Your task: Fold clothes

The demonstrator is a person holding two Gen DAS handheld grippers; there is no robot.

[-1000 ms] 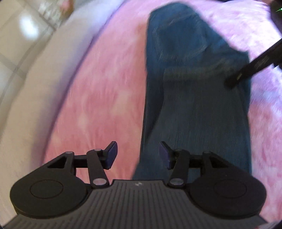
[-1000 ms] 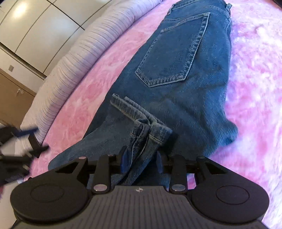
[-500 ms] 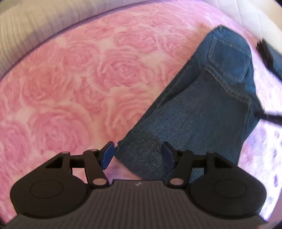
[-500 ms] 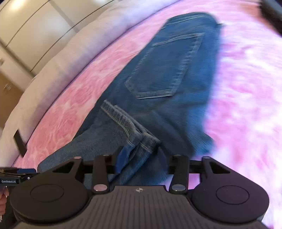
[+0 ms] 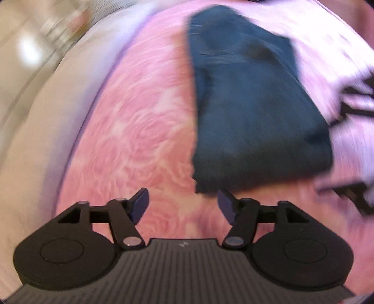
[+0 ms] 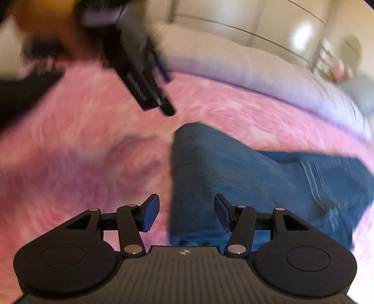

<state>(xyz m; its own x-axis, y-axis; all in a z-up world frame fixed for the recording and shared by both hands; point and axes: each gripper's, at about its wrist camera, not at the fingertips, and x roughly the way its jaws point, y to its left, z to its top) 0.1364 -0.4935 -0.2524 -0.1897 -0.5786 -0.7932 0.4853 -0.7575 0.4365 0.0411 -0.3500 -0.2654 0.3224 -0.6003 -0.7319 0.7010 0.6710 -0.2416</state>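
Pink blanket point(image 5: 145, 131), one pair of jeans point(image 5: 252, 112), two open grippers

Bed covered by a pink blanket point(image 5: 145, 131) with a rose pattern. Pale ribbed padded edge point(image 6: 233, 63) runs along the blanket's far side. Cream cupboard doors point(image 6: 268, 21) stand behind it. Both views blurred; small items at the room's edge unreadable.
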